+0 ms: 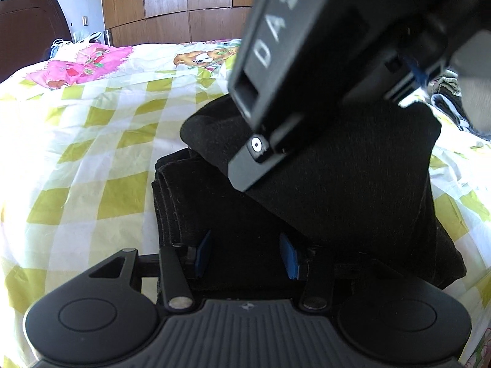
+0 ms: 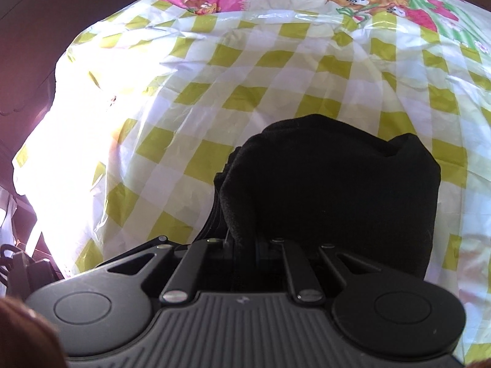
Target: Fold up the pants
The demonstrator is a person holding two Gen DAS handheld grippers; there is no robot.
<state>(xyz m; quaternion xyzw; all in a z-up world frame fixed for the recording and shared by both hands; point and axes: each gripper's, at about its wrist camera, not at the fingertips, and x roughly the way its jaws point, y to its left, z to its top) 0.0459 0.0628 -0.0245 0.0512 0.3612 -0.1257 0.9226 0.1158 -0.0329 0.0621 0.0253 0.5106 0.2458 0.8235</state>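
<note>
The black knitted pants (image 1: 337, 184), already folded into a thick bundle, lie on a bed covered by a yellow-green and white checked bedsheet (image 1: 92, 159). In the left wrist view the bundle sits right of centre, its lower layers stacked flat with ribbed edges showing on the left side, and an upper flap of the same dark cloth raised above them, slanting up toward the far right.

The left tongs (image 1: 247, 253) stand partly open over the near edge of the bundle; their two blue pads (image 1: 203, 253) are apart, with dark cloth lying between them, and whether the pads press on it cannot be told. Above them the right gripper's black body, marked with white letters, crosses the upper right of the view, blurred.

In the right wrist view the right tongs (image 2: 245, 245) are drawn nearly together, pinching a fold of the pants (image 2: 331, 190) that rises just beyond the fingers as a rounded dark mound.

At the far end of the bed the sheet carries a pink printed patch (image 1: 83, 66) and cartoon bears (image 1: 199, 56). Brown wooden wardrobe doors (image 1: 172, 3) stand behind the bed, and a dark brown headboard (image 1: 30, 30) is at the far left.
</note>
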